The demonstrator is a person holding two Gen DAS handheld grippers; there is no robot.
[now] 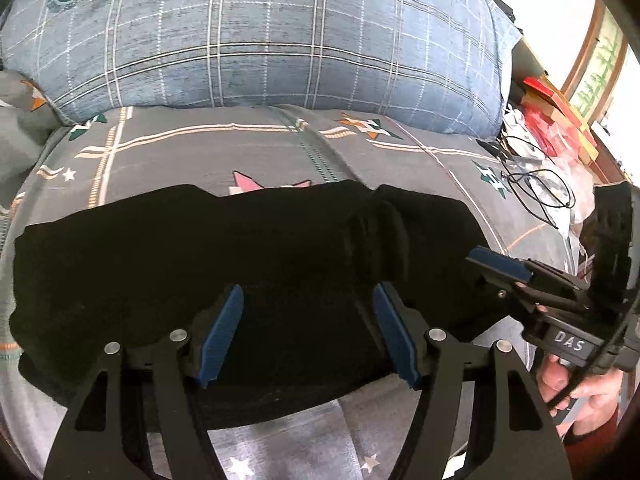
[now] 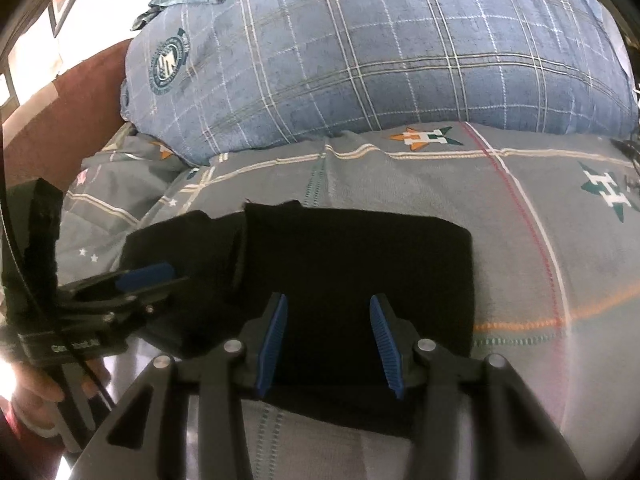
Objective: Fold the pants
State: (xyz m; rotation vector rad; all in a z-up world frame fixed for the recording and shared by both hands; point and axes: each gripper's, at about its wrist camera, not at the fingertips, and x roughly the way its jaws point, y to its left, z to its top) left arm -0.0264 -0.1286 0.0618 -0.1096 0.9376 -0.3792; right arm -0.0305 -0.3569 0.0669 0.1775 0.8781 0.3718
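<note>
The black pants point(image 1: 168, 256) lie folded into a long flat bundle across the grey patterned bedsheet point(image 1: 240, 152). In the right wrist view the pants point(image 2: 352, 272) fill the middle. My left gripper point(image 1: 308, 300) is open, its blue pads over the near edge of the pants, holding nothing. My right gripper point(image 2: 328, 308) is open over the right part of the pants, holding nothing. The right gripper shows at the right of the left wrist view point(image 1: 500, 266), over the pants' right end. The left gripper shows at the left of the right wrist view point(image 2: 148, 274).
A large blue plaid pillow point(image 1: 260, 32) lies behind the pants. Cables point(image 1: 536, 188), red boxes point(image 1: 552, 112) and clutter sit beyond the bed's right side. A dark red wall or headboard point(image 2: 60, 120) stands at the left.
</note>
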